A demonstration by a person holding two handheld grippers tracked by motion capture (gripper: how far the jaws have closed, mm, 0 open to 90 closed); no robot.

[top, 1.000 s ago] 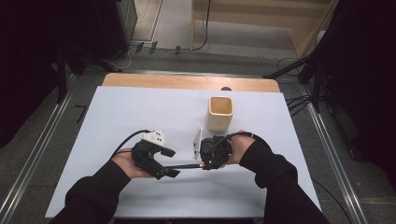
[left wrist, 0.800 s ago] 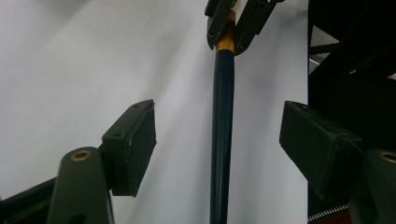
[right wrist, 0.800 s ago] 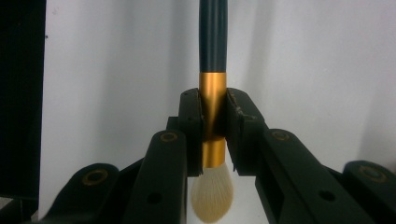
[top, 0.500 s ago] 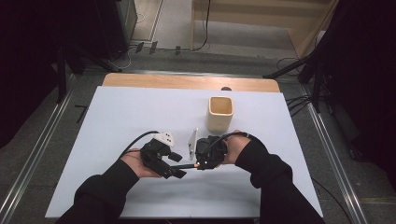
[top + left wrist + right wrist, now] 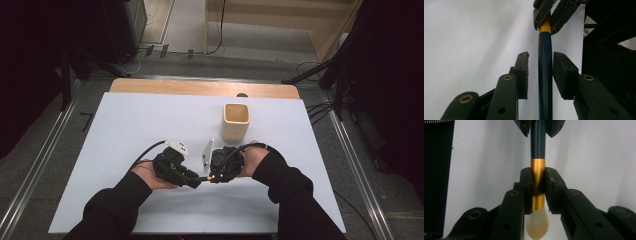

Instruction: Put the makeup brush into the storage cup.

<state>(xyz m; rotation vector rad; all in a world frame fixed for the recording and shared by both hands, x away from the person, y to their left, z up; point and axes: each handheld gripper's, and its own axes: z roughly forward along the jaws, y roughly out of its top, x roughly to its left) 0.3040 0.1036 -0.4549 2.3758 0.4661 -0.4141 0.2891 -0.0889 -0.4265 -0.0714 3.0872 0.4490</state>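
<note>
Between the two sets of tongs runs one makeup brush (image 5: 538, 170), with a dark blue handle, a gold ferrule and a pale tuft; one tan square cup (image 5: 235, 121) stands just beyond the right gripper (image 5: 214, 176), apart from it; one grey plate (image 5: 207, 155) rises on edge from that gripper's top.

Under both tongs lies a white table top (image 5: 125, 130) with a bare wooden strip at its far edge; grey floor, metal rails and loose cables surround it, and the room beyond is dark.

Both forearms, in black sleeves, come in from the near edge and bend toward each other, so the tongs meet nose to nose low over the white surface; the left hand (image 5: 145, 173) cups the left gripper (image 5: 196, 181) from below, and the right hand (image 5: 251, 157) wraps the other from the outer side.

Right gripper's jaws are clenched on the gold ferrule, tuft hanging toward its camera; left gripper's jaws stand released, one on each side of the blue handle with a gap on both sides.
</note>
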